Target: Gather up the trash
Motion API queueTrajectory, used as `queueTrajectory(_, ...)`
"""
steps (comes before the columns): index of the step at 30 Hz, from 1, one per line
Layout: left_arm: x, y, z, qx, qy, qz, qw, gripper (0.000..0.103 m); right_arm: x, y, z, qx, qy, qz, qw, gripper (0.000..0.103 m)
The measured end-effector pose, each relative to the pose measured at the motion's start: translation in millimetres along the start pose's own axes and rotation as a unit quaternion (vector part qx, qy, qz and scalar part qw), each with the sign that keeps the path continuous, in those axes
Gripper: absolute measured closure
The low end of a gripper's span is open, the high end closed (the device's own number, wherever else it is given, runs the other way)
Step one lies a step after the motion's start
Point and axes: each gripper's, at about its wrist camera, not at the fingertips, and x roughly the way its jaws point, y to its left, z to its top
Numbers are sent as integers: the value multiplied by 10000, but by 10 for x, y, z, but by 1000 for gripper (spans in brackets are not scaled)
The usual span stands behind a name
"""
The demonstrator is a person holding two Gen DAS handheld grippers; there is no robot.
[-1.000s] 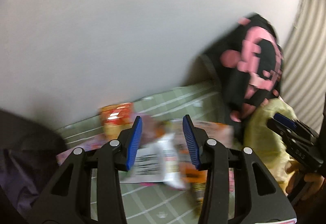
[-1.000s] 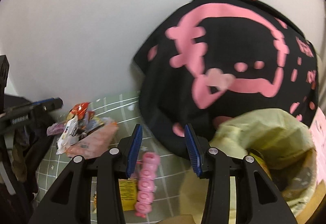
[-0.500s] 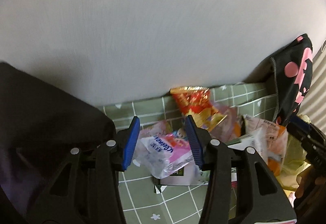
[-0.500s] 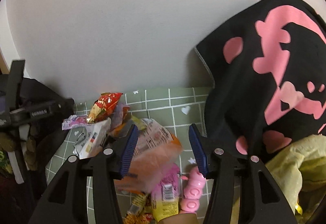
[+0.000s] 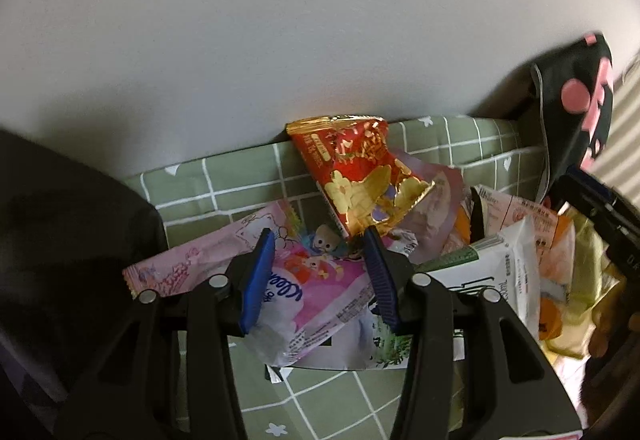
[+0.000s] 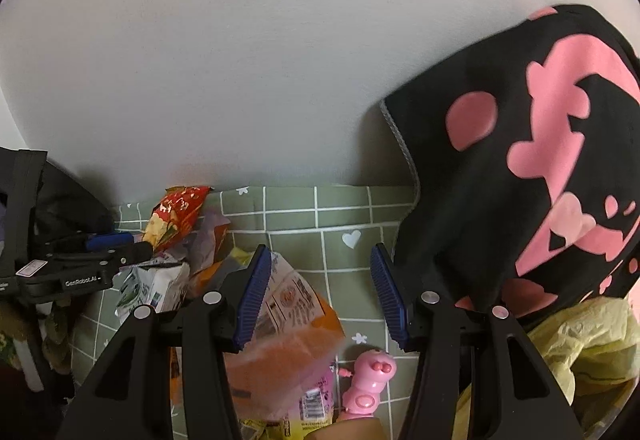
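Observation:
A heap of wrappers lies on a green checked cloth (image 5: 224, 192) against a pale wall. My left gripper (image 5: 320, 236) hangs low over it with its jaws closing. A pink tissue packet (image 5: 316, 288) lies between the fingers, and the pads do not press on it. A red and gold snack bag (image 5: 356, 176) leans on the wall just beyond. My right gripper (image 6: 320, 252) stands wide open over an orange see-through packet (image 6: 288, 324), holding nothing. The yellow trash bag (image 6: 580, 352) sits at the lower right.
A black cushion with pink print (image 6: 520, 180) leans on the wall beside the bag. A pink toy (image 6: 368, 388) lies near the orange packet, and a white and green pack (image 5: 496, 280) to the right of the left gripper. Dark fabric (image 5: 72, 240) fills the left.
My left gripper sank toward the heap, so the pink packet now lies between its fingers. My right gripper swung left, away from the yellow bag, and its jaws opened wider.

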Motion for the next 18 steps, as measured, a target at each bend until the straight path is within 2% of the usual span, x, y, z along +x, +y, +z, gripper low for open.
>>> queueTrajectory(4, -76, -13, -17, 59, -104, -53, 9999, 92, 88, 33, 59, 34, 27, 47, 10000, 54)
queueTrajectory(6, -110, -38, -21, 68, -130, -65, 9999, 96, 129, 46, 73, 30, 48, 60, 10000, 54)
queueTrajectory(13, -278, -81, -56, 36, -304, -69, 9995, 98, 184, 59, 113, 30, 18, 352, 9994, 54)
queueTrajectory(18, -468, -18, -80, -106, -517, -69, 9986, 99, 147, 156, 212, -37, -155, 631, 9979, 54)
